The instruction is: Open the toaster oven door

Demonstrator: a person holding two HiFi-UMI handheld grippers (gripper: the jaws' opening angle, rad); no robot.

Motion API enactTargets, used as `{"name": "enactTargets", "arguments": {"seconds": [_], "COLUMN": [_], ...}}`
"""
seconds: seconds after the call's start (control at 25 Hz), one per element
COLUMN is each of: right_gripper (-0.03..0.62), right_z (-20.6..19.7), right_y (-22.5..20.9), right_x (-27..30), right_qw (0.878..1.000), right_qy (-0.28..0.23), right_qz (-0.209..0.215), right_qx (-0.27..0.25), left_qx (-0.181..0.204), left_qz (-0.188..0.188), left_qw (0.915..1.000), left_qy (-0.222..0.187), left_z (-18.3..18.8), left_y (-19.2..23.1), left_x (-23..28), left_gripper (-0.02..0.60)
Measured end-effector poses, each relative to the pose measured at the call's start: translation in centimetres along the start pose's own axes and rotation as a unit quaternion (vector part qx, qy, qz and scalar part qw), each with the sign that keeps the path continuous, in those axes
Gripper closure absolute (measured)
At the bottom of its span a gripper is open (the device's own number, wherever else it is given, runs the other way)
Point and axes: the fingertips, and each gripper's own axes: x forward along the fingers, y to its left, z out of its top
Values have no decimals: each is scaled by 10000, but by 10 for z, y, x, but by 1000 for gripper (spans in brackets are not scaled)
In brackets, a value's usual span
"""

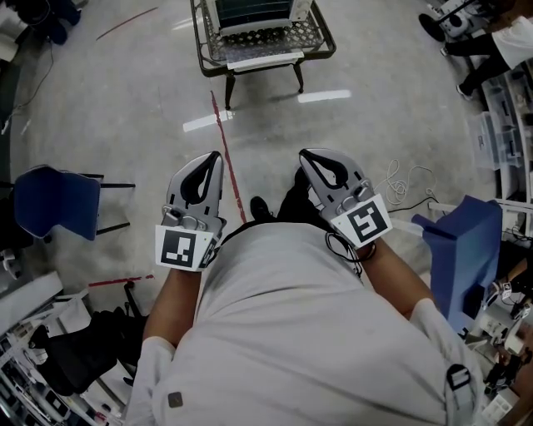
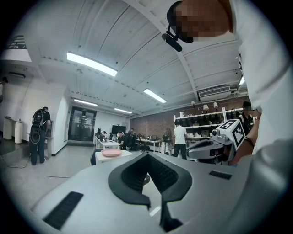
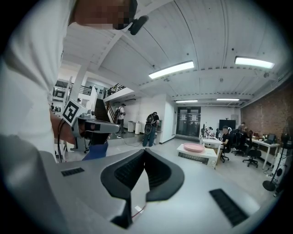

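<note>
Hand-held grippers closed, empty, left [image 1: 212, 163], right [image 1: 310, 159]

Floor [image 1: 117, 100] glossy and smooth; left gripper [image 1: 215, 163] matt grey plastic.

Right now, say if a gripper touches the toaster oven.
No, the left gripper and right gripper hang far short of the toaster oven.

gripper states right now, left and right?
Left gripper: closed, holding nothing.
Right gripper: closed, holding nothing.
</note>
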Motion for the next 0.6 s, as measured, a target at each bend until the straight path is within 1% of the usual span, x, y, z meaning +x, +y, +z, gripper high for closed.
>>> {"name": "enactTargets", "arguments": {"seconds": [0.32,0.44,0.48,0.6], "right_gripper": [576,576,576,576], "right_z": [3,4,4,6], "right_y": [1,2,3,1], "right_x": [1,-2,-2,-1], "right_qw": [10000,10000,10000,10000], "right_qy": [-46,-20,1,-4], "right_qz": [-43,-40,-33,0], "right_qx": [35,-6,-12,-30], "left_qx": [-22,33,25,-43], "left_qz": [-30,-108,-118,-96], "left_qw": [10000,9998,9998,9999], "left_qy": [-37,179,187,-31], "left_z": [0,-8,-7,3], "left_y": [2,-2,-3,-5], "left_x": [1,-3,-3,3], "left_gripper": [566,566,566,566]}}
